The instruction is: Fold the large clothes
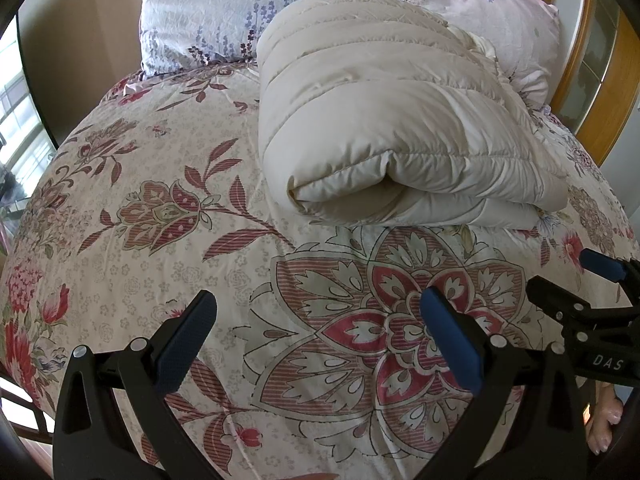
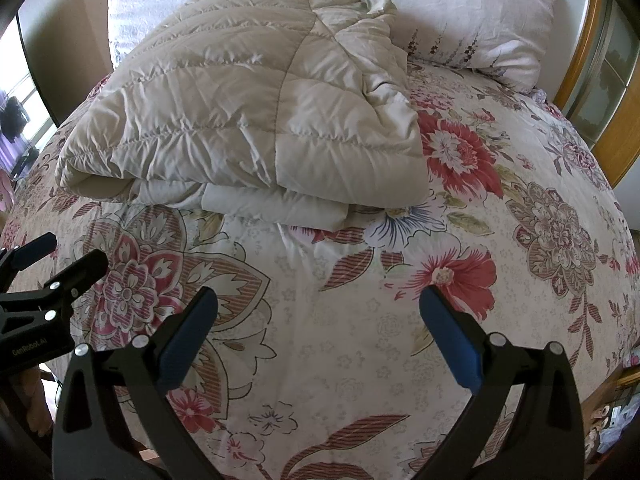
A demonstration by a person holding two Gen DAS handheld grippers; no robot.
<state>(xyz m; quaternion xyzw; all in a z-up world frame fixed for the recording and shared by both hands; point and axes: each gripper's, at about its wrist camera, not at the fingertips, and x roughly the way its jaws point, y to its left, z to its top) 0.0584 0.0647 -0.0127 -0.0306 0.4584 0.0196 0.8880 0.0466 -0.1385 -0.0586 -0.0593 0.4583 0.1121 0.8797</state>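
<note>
Your left gripper (image 1: 318, 336) and right gripper (image 2: 318, 336) both gape, empty; that puffy cream quilted down coat (image 2: 248, 120) looks light, squishy and slick, so pinch a stitched edge.

A wide stretch of the floral bedspread (image 1: 168, 184) lies bare in front of both grippers, and the strips to the left and right of the folded cream quilted garment (image 1: 384, 120) are bare too. The garment itself bulks up across the middle of the bed, with two pillows (image 2: 472, 20) close behind it blocking the far end. A wooden frame (image 2: 580, 52) closes the right side, and a wall (image 1: 80, 32) the far left.
</note>
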